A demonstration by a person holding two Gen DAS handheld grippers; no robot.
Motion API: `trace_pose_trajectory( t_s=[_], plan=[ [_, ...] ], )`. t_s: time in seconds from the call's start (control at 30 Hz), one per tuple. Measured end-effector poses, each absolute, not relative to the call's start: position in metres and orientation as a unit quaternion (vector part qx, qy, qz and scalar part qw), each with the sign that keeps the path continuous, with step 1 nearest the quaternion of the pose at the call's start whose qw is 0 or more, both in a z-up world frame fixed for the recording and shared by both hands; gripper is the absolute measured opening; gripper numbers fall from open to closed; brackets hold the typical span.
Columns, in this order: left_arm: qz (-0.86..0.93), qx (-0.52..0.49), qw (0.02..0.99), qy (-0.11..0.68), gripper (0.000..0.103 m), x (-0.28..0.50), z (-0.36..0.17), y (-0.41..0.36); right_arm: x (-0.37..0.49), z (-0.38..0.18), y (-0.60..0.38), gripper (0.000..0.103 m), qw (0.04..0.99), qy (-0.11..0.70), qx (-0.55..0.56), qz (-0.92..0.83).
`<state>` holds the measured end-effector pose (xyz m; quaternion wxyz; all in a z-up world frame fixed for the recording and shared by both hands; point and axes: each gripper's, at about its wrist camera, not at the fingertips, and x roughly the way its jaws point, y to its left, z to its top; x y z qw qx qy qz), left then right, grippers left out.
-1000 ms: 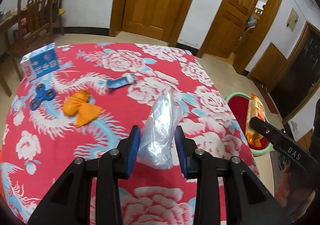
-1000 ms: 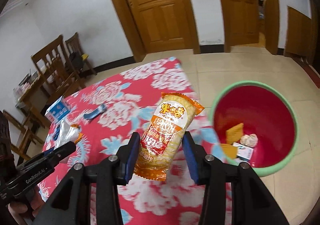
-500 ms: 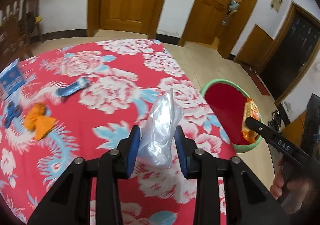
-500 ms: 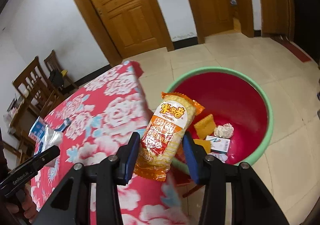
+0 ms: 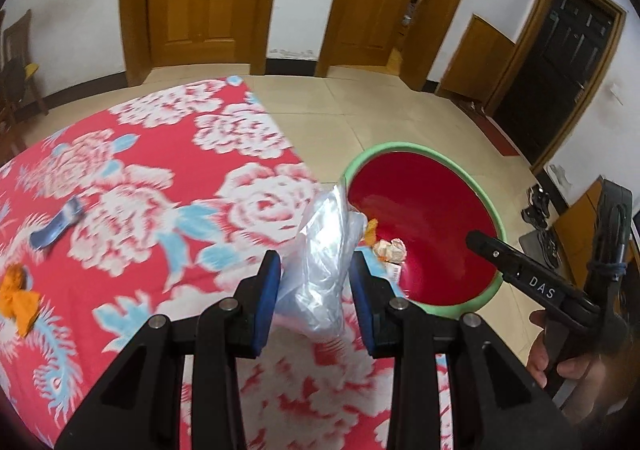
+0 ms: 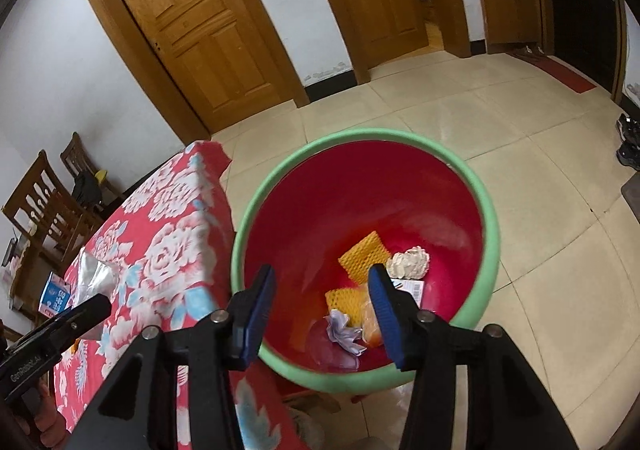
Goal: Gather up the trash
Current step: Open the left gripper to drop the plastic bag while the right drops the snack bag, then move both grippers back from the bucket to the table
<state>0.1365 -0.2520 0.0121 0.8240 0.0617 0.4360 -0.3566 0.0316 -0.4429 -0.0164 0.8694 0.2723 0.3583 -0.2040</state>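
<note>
Gripping a clear plastic bag [image 5: 324,270] in the left tool [image 5: 316,290] above the tabletop [image 5: 140,190] edge; spread wide and empty, right tool [image 6: 322,310] directly over the red bin [image 6: 280,186] holding trash.

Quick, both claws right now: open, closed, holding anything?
Left claw: closed on the clear plastic bag, over the table edge.
Right claw: open and empty, above the red basin.
</note>
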Motion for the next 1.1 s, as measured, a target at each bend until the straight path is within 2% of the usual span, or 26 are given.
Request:
trace_pose_trajectory(
  t_s=[0.57,0.67,0.8,1.1],
  plan=[
    [-0.413,0.122,0.791,0.435,0.035,0.124,-0.006,-0.331,0.006,-0.011,-0.463,0.055,0.867,0.330,0.295,-0.230],
    [-0.406,0.140,0.791,0.436,0.040,0.123,-0.009,-0.340,0.001,-0.013,-0.467,0.055,0.864,0.330,0.300,-0.235],
    [-0.407,0.147,0.796,0.424,0.056,0.118,-0.007,-0.343,-0.003,-0.013,-0.469,0.055,0.861,0.330,0.305,-0.238],
    [-0.394,0.129,0.804,0.426,0.056,0.118,0.005,-0.327,-0.006,-0.002,-0.460,0.056,0.868,0.322,0.300,-0.228]
  ],
)
